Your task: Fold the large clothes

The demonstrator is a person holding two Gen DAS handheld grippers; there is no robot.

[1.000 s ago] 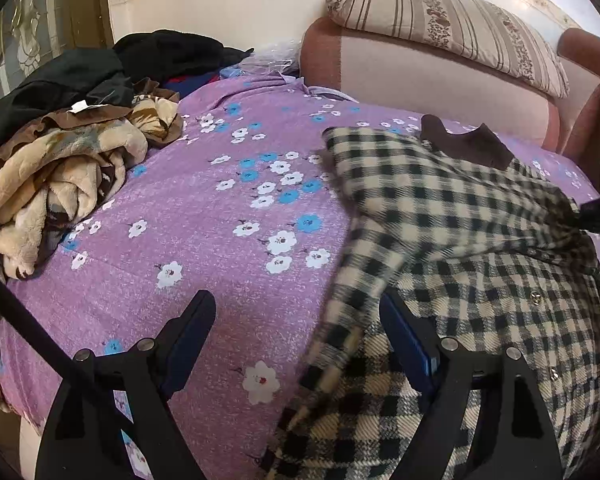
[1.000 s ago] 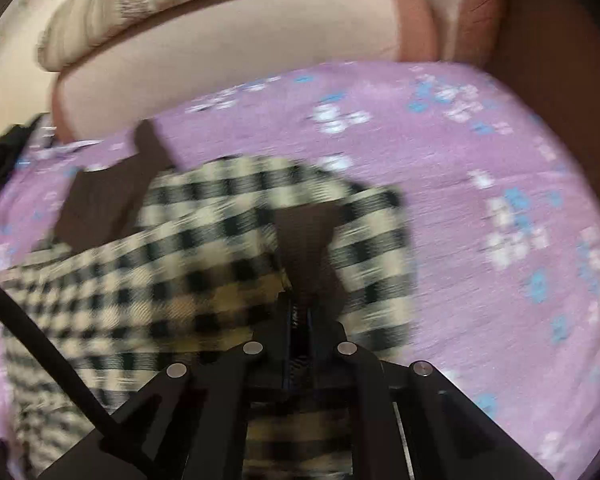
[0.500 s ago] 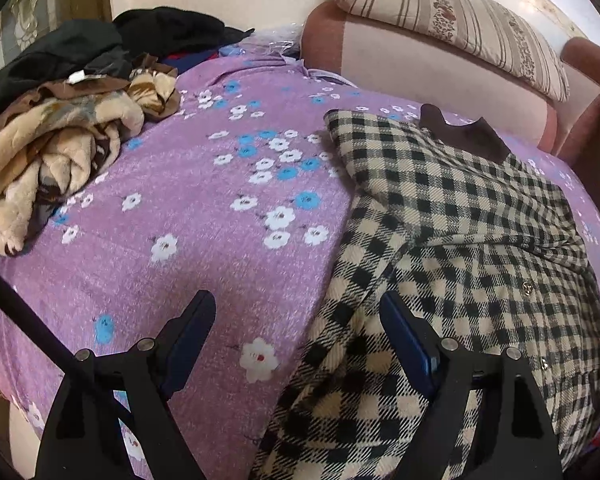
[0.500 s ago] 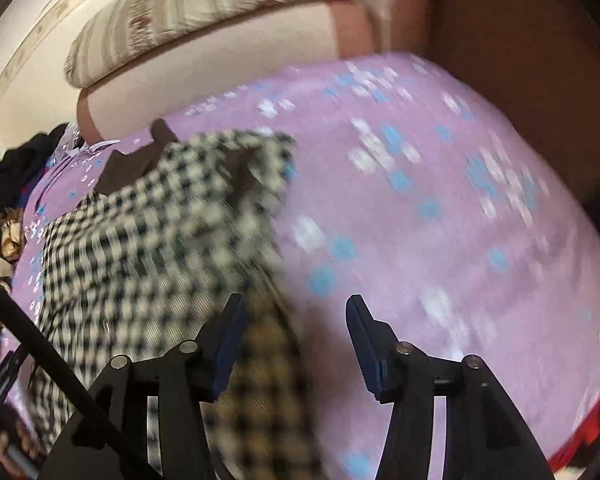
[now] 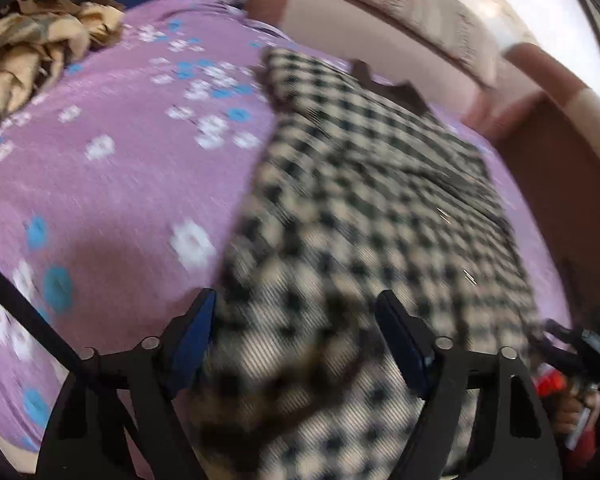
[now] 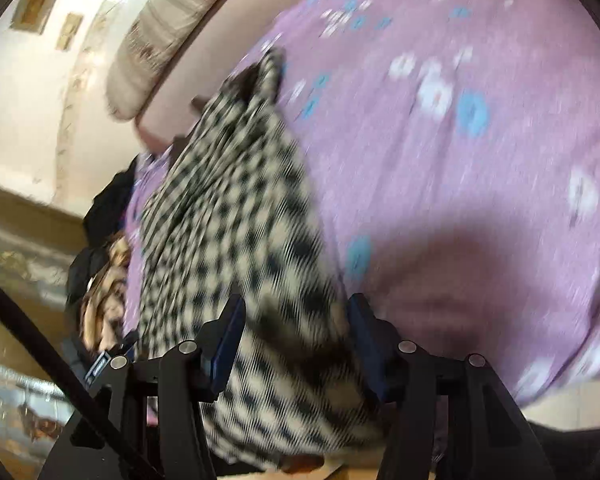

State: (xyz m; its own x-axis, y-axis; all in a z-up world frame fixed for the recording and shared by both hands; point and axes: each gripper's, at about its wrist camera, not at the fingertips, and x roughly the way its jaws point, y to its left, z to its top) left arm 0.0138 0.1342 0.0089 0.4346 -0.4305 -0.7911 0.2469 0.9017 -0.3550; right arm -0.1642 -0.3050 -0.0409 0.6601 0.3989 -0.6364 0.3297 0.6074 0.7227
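A black-and-cream checked shirt (image 5: pixel 372 184) with a brown collar lies on the purple flowered bed cover (image 5: pixel 112 184), both sleeves folded in over its body. My left gripper (image 5: pixel 296 324) is open over the shirt's near left hem. My right gripper (image 6: pixel 292 324) is open over the shirt's (image 6: pixel 228 208) near right hem, at the bed's front edge. Neither holds cloth. The right gripper also shows in the left wrist view (image 5: pixel 580 352) at the lower right. Both views are motion-blurred.
A heap of tan and dark clothes (image 5: pixel 40 44) lies at the far left of the bed. A pink headboard (image 5: pixel 360 20) with a striped cushion (image 5: pixel 420 12) runs along the back. A brown side panel (image 5: pixel 560 184) stands at the right.
My right gripper let go of the right sleeve, opened, and swung down to the near hem. My left gripper moved right and forward, over the near hem.
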